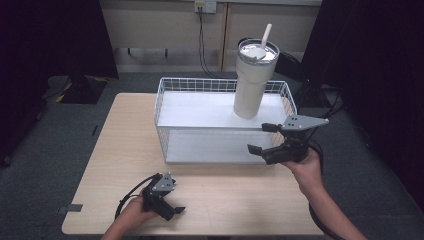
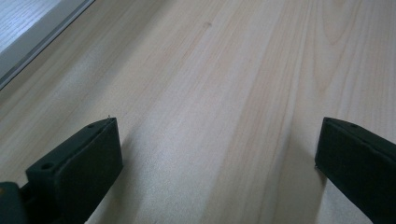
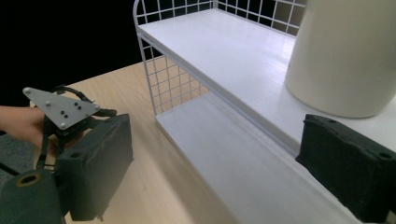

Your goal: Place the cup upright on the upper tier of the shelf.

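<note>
On the top shelf of the white wire rack (image 1: 165, 95) stands the cream tumbler (image 1: 251, 85) with its straw, upright near the right end. Just before it hovers the right gripper (image 1: 263, 138), jaws spread wide and empty. Down at the table's (image 1: 115, 145) near edge the left gripper (image 1: 170, 207) rests low, jaws apart too.

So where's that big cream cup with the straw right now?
In the high view the cup stands upright on the top shelf of the white wire rack, toward its right end, just beyond the open right claw.

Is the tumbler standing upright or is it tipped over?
Upright: the tumbler stands on its base on the rack's upper shelf, with its straw pointing up.
</note>
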